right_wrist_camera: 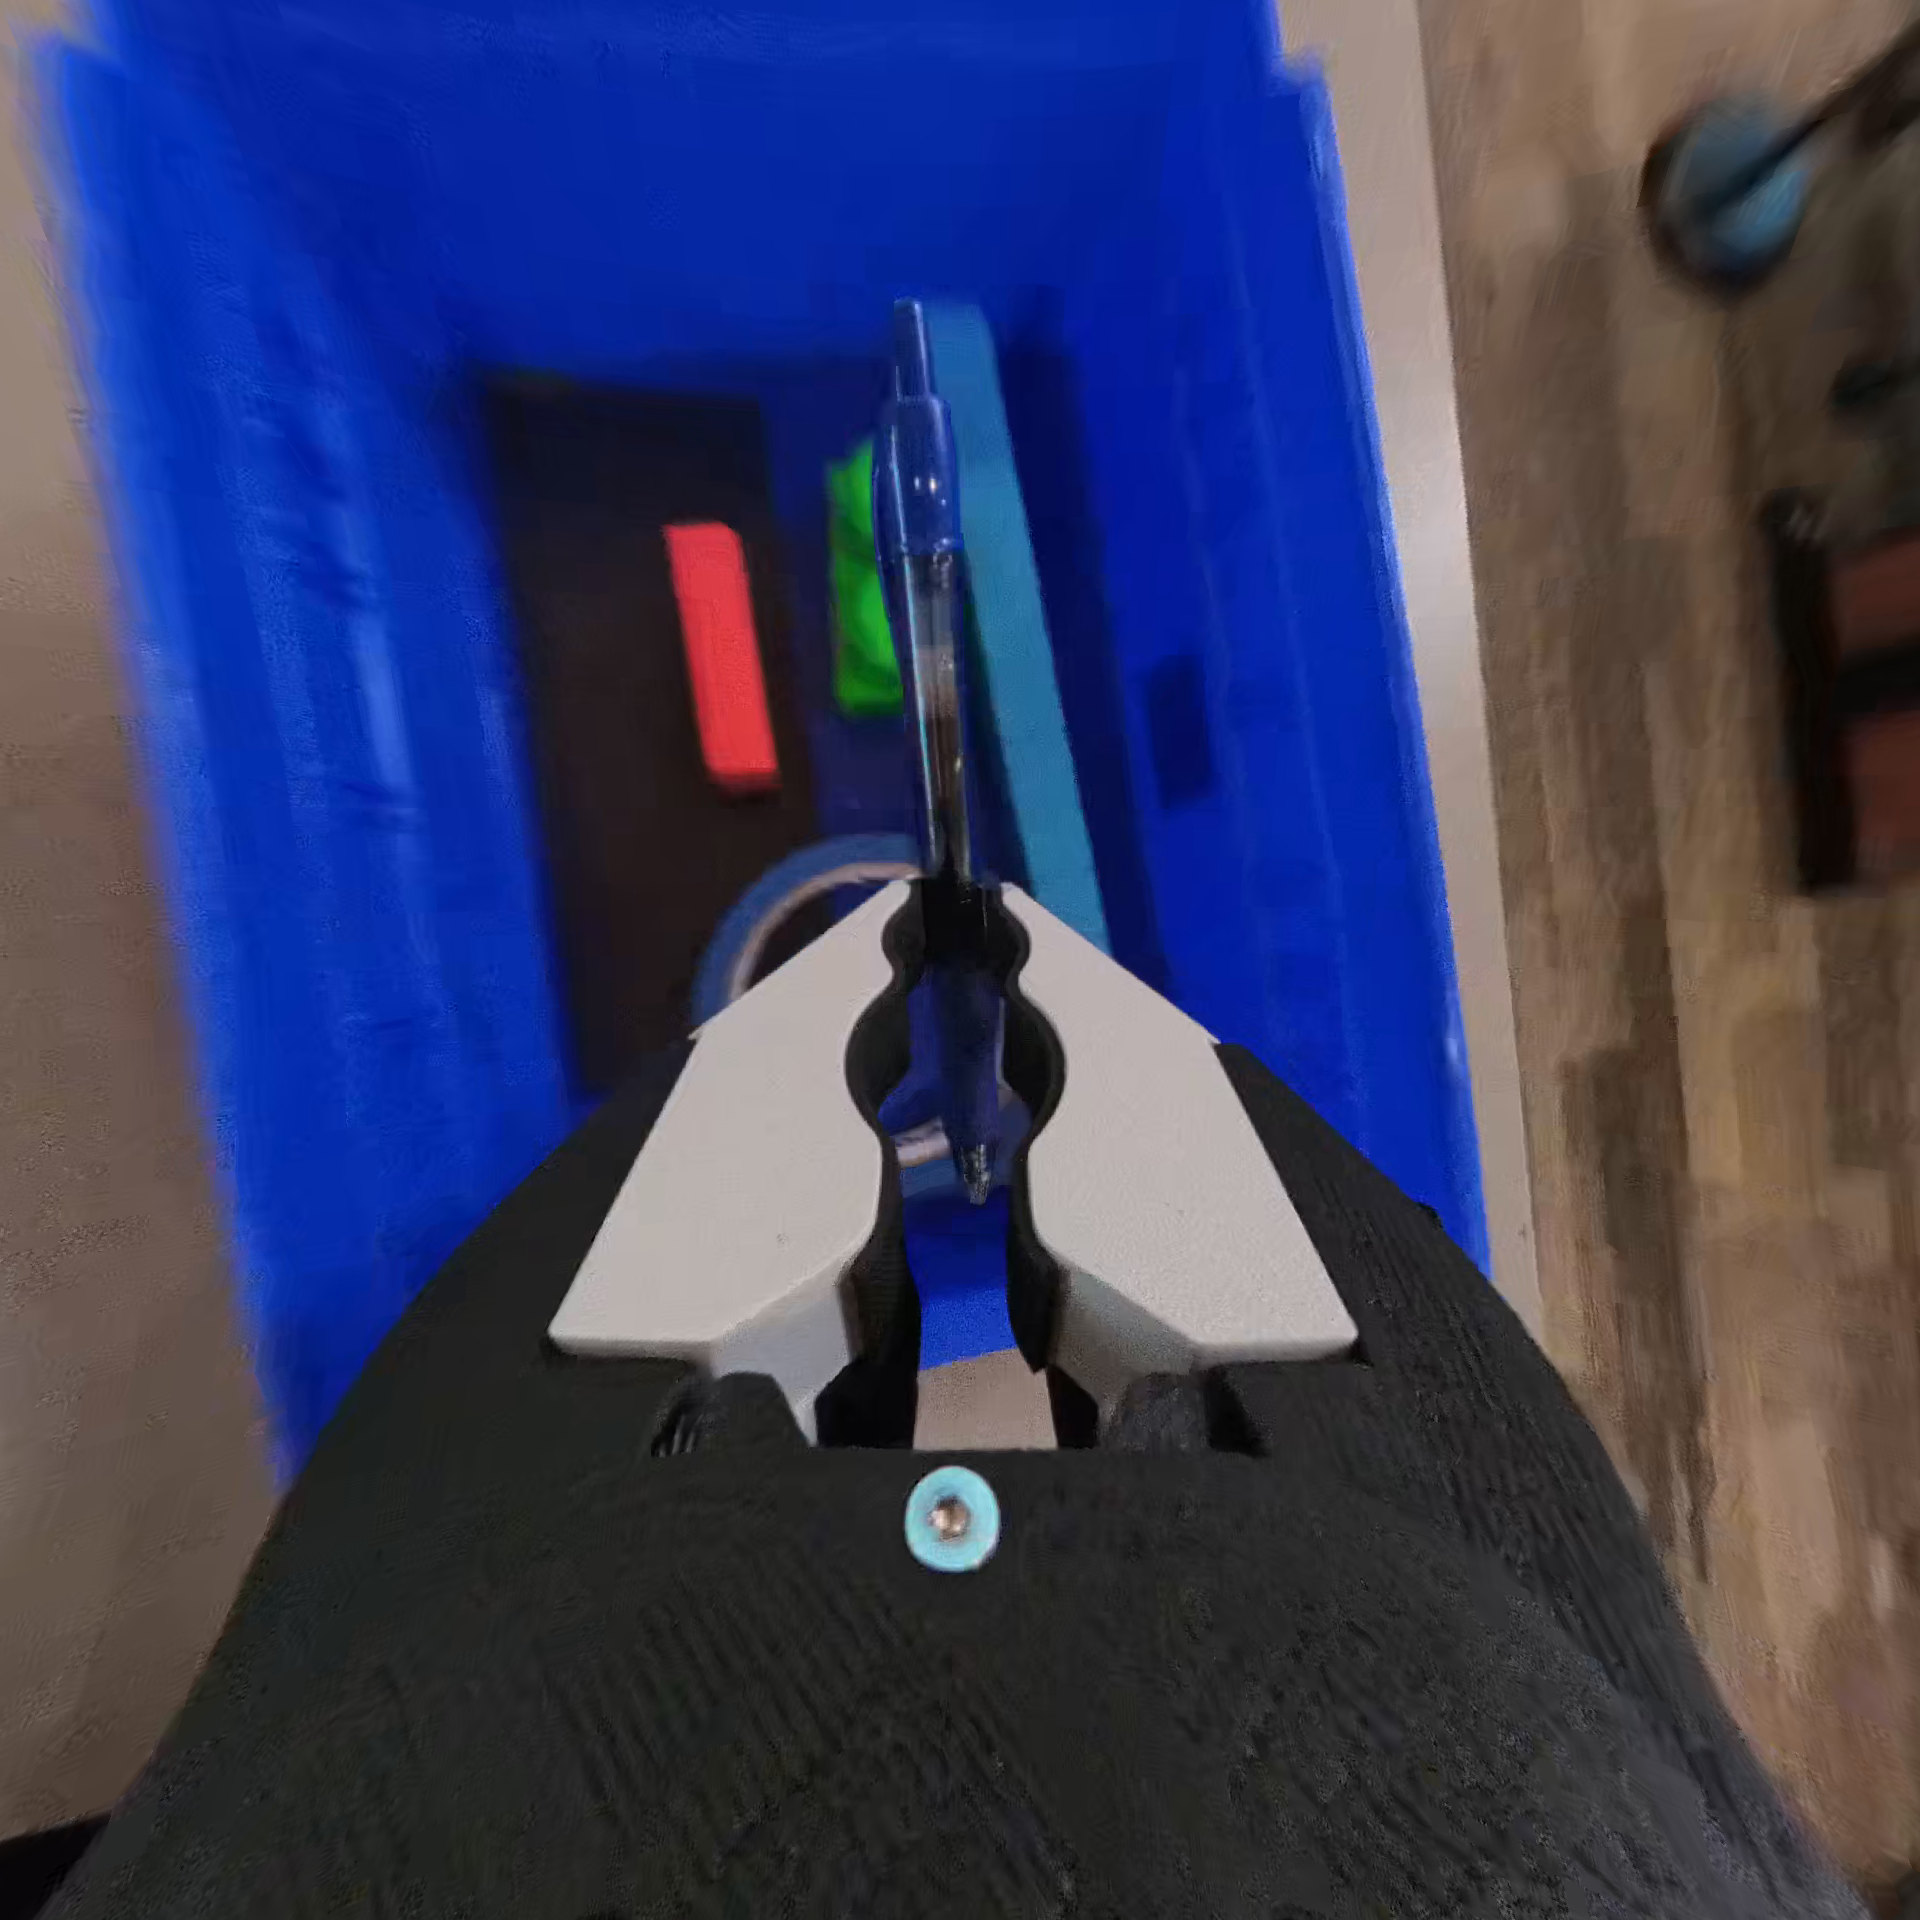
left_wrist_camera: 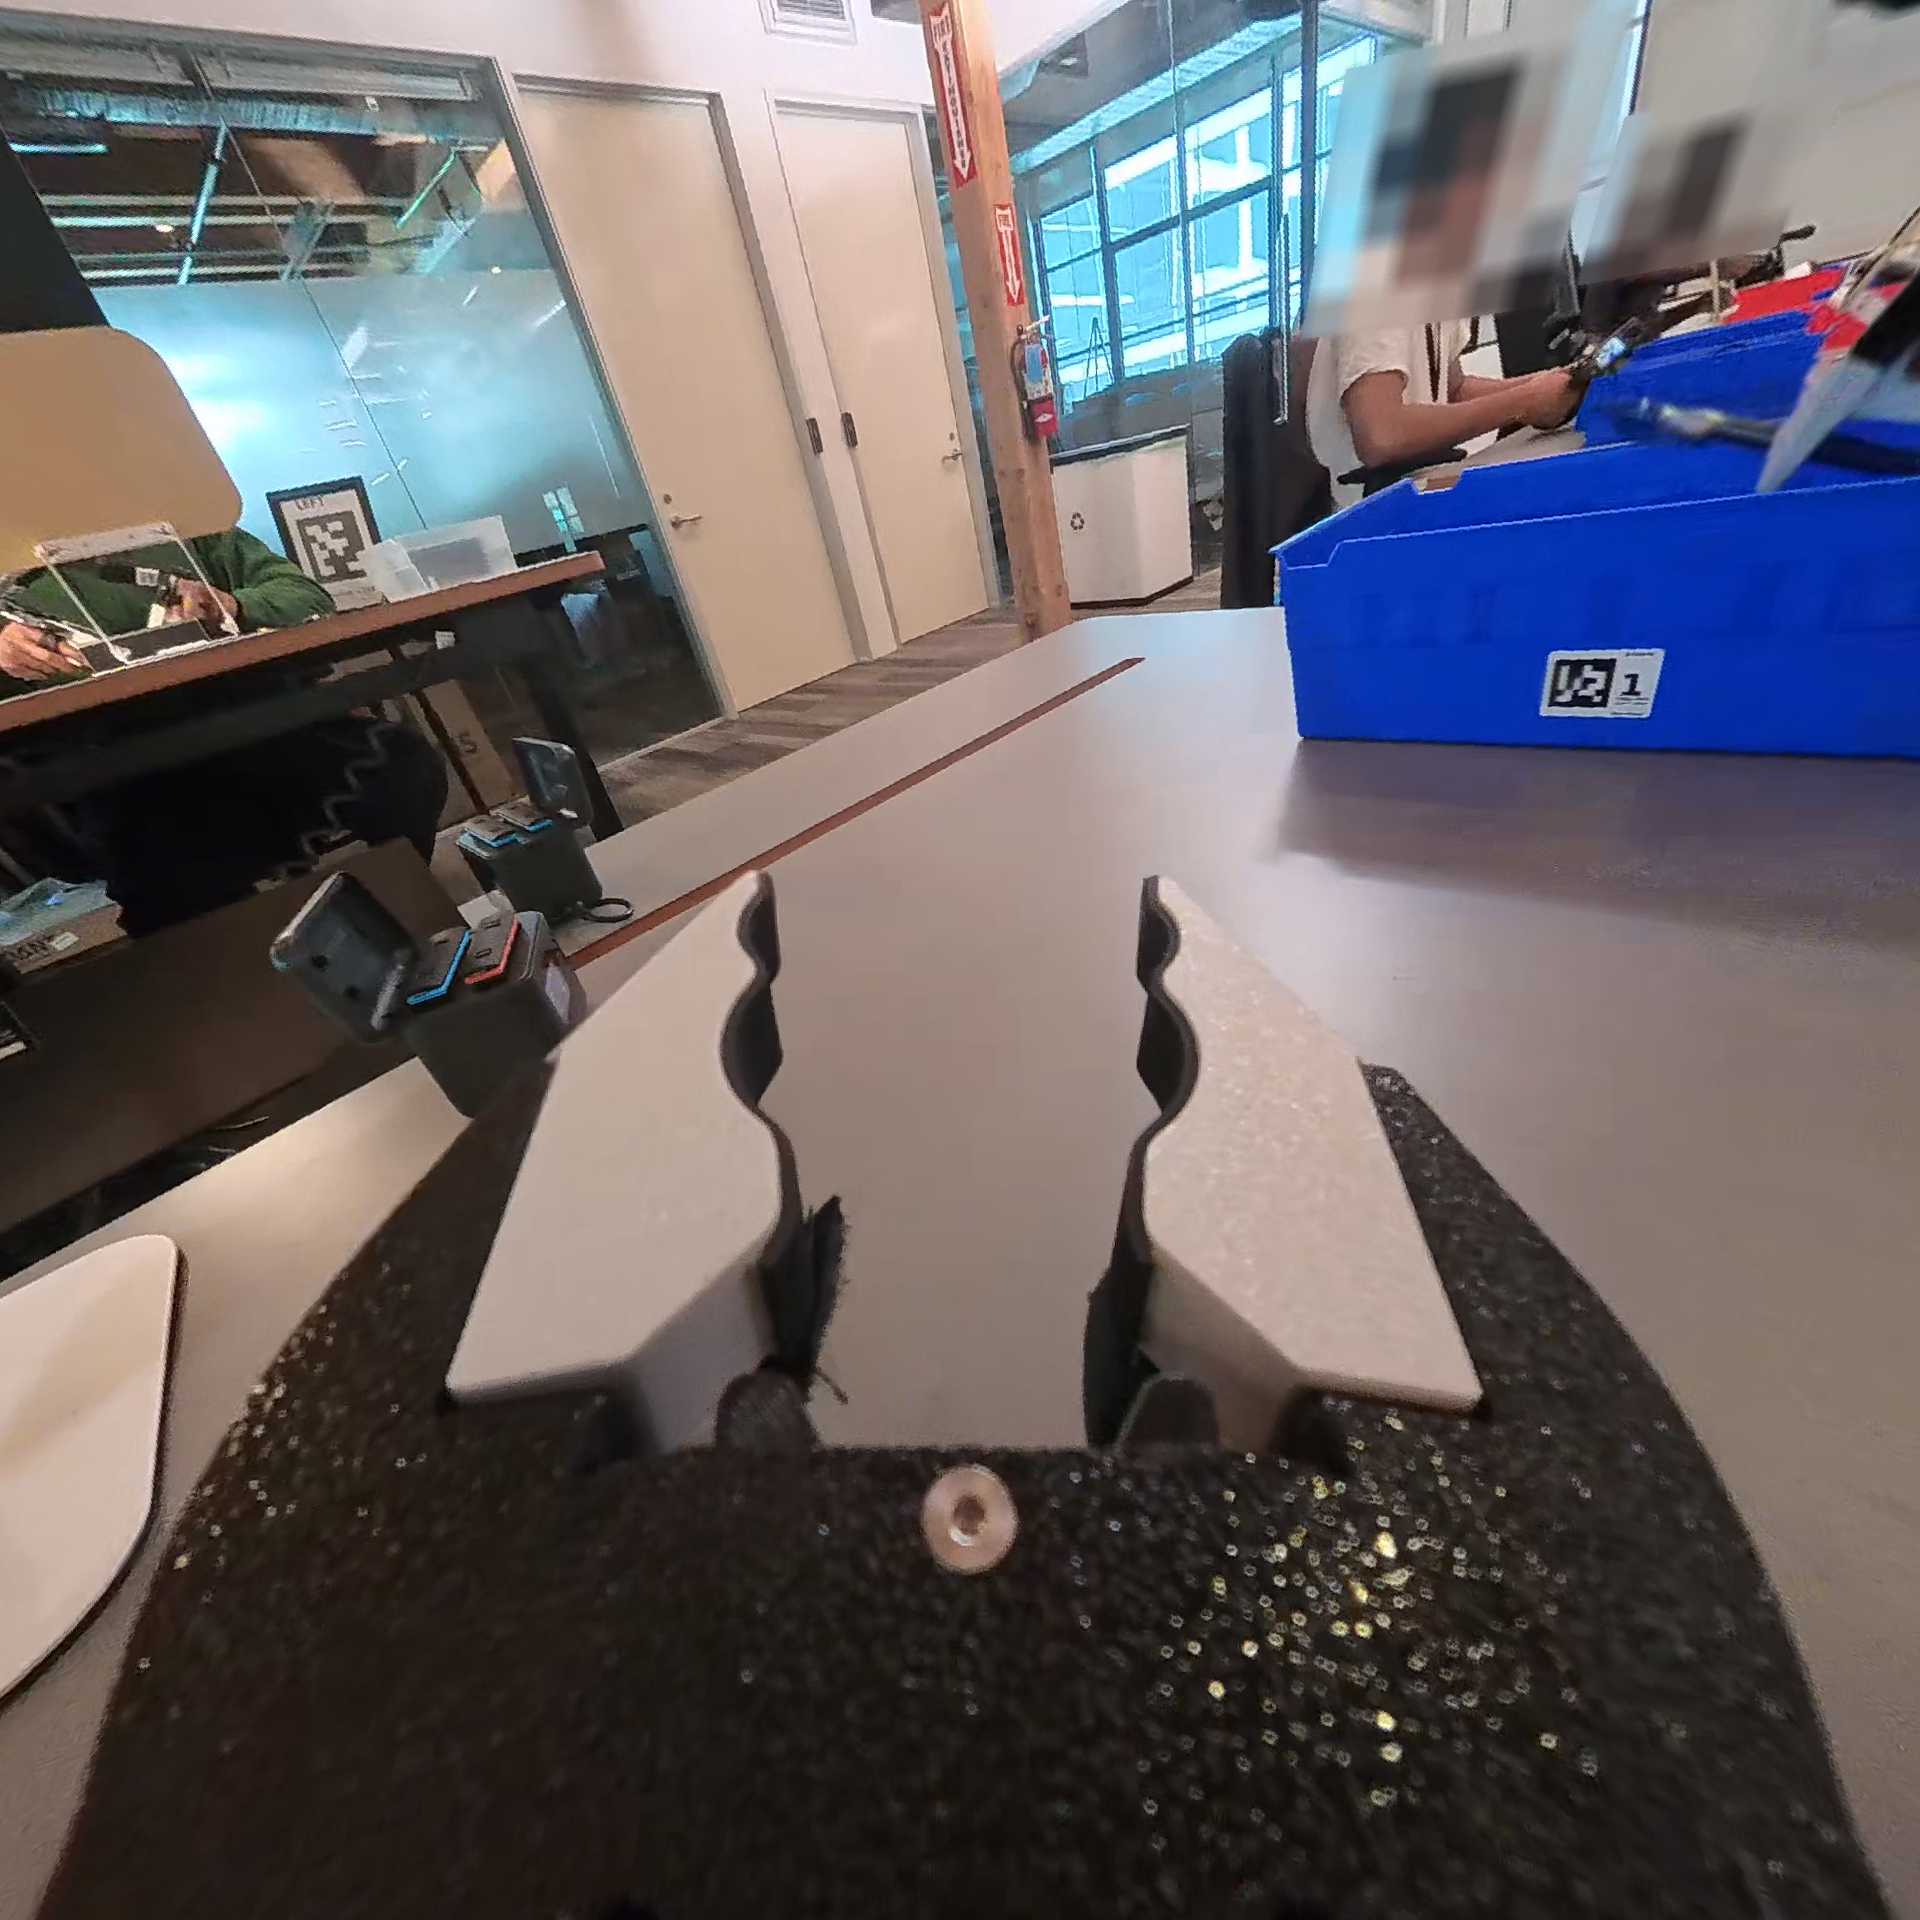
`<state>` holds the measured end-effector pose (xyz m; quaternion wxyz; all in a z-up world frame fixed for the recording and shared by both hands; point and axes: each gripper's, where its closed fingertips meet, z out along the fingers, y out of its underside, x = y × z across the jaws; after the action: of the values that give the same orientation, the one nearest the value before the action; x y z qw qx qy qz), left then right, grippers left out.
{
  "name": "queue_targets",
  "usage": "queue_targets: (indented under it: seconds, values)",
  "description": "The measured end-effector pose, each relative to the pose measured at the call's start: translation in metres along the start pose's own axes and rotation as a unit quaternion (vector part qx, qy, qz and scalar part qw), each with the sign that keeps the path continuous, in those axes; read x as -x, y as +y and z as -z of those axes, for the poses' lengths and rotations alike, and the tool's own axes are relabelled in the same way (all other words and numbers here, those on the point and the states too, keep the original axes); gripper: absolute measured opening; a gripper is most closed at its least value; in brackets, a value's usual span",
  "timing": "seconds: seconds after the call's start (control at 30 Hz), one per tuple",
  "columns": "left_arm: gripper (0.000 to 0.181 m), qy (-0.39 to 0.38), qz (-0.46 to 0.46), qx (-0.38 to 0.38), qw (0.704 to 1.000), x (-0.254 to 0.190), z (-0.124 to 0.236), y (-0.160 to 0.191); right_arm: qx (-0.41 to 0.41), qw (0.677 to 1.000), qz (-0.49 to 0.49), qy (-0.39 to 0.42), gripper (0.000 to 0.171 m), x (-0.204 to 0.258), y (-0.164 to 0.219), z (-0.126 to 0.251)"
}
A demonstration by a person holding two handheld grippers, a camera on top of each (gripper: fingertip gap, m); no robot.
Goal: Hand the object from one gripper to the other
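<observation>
right tongs (right_wrist_camera: 956, 894) clamped on blue pen (right_wrist_camera: 928, 582), held over blue bin (right_wrist_camera: 312, 623), seen only in right wrist view | left tongs (left_wrist_camera: 956, 894) spread wide, empty, low over worktop (left_wrist_camera: 1558, 987) | bin holds tape roll (right_wrist_camera: 769, 914), red block (right_wrist_camera: 720, 655)

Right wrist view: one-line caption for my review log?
Right gripper with jaws shut on a blue pen, held above an open blue bin.

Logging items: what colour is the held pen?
Blue pen, clear barrel; best in the right wrist view.
</observation>
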<state>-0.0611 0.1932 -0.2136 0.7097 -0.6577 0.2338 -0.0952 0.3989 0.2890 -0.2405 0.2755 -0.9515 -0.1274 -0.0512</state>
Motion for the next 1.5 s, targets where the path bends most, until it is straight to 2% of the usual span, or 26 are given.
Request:
queue_targets:
  seconds: [0.03,0.13,0.23,0.3,0.37,0.47,0.53,0.6,0.67,0.77,0.87,0.93,1.03,1.13,1.2,1.27,1.37,1.5]
  values:
    - [0.067,0.0,0.003,0.002,1.0,0.001,0.0,0.001,0.019,1.0,-0.002,0.005,0.01,-0.009,0.006,-0.009]
    - [0.068,-0.002,0.016,0.009,1.0,0.004,0.0,0.004,0.024,0.999,-0.012,0.024,0.011,-0.025,0.008,-0.026]
    - [0.07,-0.002,0.031,0.014,0.999,0.007,-0.001,0.007,0.012,0.999,-0.02,0.044,0.025,-0.028,0.004,-0.028]
    - [0.07,-0.003,0.04,0.016,0.999,0.009,-0.001,0.008,-0.008,0.998,-0.01,0.067,0.033,-0.024,-0.004,-0.02]
    - [0.069,-0.003,0.047,0.017,0.999,0.01,-0.001,0.008,-0.063,0.995,0.009,0.079,0.034,-0.004,-0.024,0.0]
    - [0.067,0.001,0.053,0.02,0.998,0.009,-0.001,0.01,-0.218,0.974,0.06,0.02,0.032,0.075,-0.073,0.043]
    - [0.066,-0.001,0.048,0.024,0.999,0.009,-0.002,0.012,-0.33,0.935,0.102,-0.076,0.031,0.154,-0.1,0.071]
    - [0.065,-0.005,0.043,0.024,0.999,0.01,-0.001,0.013,-0.414,0.883,0.127,-0.18,0.031,0.235,-0.113,0.089]
    - [0.063,-0.012,0.042,0.021,0.999,0.014,0.001,0.013,-0.454,0.84,0.141,-0.261,0.031,0.303,-0.112,0.088]
    - [0.061,-0.019,0.054,0.014,0.998,0.019,0.003,0.012,-0.494,0.811,0.139,-0.281,0.03,0.358,-0.107,0.068]
    - [0.06,-0.024,0.073,0.009,0.997,0.023,0.003,0.013,-0.577,0.763,0.099,-0.275,0.018,0.373,-0.099,0.081]
    - [0.059,-0.027,0.079,0.004,0.996,0.026,0.004,0.012,-0.619,0.729,0.15,-0.252,0.009,0.386,-0.084,0.087]
    - [0.058,-0.031,0.075,-0.002,0.997,0.027,0.005,0.01,-0.64,0.692,0.235,-0.238,0.007,0.408,-0.067,0.093]
    - [0.057,-0.024,0.029,-0.005,0.999,0.026,0.006,-0.001,-0.641,0.686,0.254,-0.233,0.005,0.413,-0.063,0.092]
    - [0.055,-0.055,-0.017,-0.007,0.998,0.037,0.013,-0.025,-0.638,0.69,0.25,-0.233,0.004,0.41,-0.065,0.089]
    - [0.051,-0.061,-0.001,-0.021,0.998,0.039,0.031,-0.059,-0.632,0.699,0.235,-0.238,0.004,0.406,-0.068,0.086]
    - [0.048,-0.054,0.003,-0.011,0.998,0.045,0.074,-0.099,-0.631,0.699,0.229,-0.245,0.004,0.403,-0.068,0.087]
    - [0.039,-0.164,-0.045,-0.001,0.985,0.112,0.162,-0.132,-0.634,0.693,0.246,-0.24,0.004,0.409,-0.065,0.088]
